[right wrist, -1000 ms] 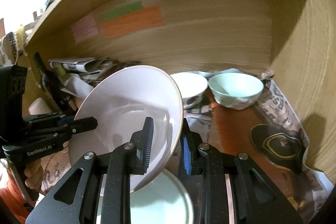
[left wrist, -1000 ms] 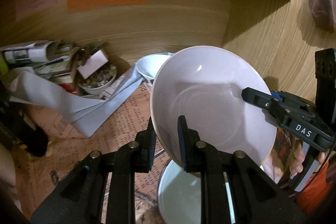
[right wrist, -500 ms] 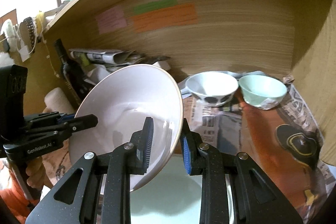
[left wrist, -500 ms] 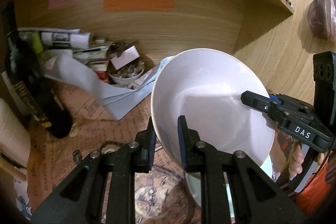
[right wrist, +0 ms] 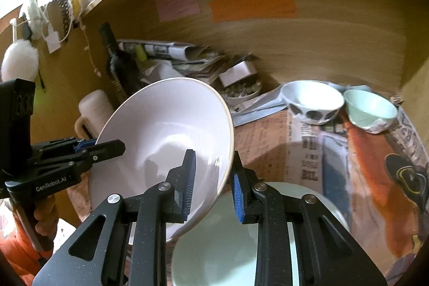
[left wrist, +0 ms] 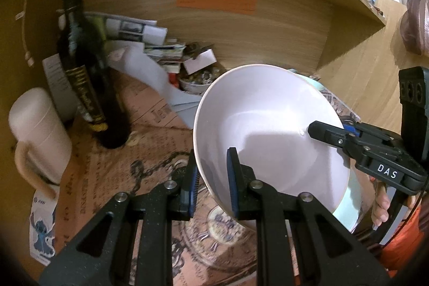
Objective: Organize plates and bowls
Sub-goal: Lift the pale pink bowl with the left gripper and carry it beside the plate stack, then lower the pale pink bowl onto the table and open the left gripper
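Evidently 2 grippers share the load — left gripper and right gripper each pinch the plate's rim. It rides tilted, above a green plate — likely bound for stacking.

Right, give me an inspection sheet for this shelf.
Surface: newspaper lining a wooden shelf.
Job's things: large white bowl held tilted by both grippers; pale green plate below it; patterned white bowl and green bowl side by side at the back.
Clutter: dark bottle, cream mug, paper pile.
Grippers: left gripper and right gripper each shut on the bowl's rim.
Cables: nothing seen.
Surroundings: coloured notes on the back panel.
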Available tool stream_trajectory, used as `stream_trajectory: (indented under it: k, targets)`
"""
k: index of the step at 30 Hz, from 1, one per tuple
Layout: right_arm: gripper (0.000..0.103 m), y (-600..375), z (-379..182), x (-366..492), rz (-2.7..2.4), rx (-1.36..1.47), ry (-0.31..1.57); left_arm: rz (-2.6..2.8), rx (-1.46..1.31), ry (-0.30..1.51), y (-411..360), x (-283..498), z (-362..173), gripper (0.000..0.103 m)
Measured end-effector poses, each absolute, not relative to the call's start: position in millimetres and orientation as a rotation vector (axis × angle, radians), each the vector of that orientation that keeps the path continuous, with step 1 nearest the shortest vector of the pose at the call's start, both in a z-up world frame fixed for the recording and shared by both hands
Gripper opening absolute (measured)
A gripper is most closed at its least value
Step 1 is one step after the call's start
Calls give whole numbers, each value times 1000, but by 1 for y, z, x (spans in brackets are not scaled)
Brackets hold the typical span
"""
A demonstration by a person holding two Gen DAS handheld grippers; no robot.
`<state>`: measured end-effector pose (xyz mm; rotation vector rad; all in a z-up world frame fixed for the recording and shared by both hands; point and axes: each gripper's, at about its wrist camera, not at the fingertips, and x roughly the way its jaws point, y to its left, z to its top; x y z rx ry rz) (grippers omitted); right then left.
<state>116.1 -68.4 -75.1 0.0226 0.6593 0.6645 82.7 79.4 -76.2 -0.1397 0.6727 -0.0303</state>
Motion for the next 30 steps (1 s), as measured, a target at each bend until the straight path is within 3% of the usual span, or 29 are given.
stream_trajectory:
  k: [30]
  targets:
    - [23,-13,-131,112,737,-99,862,50,-229,802,119,47,-139,19]
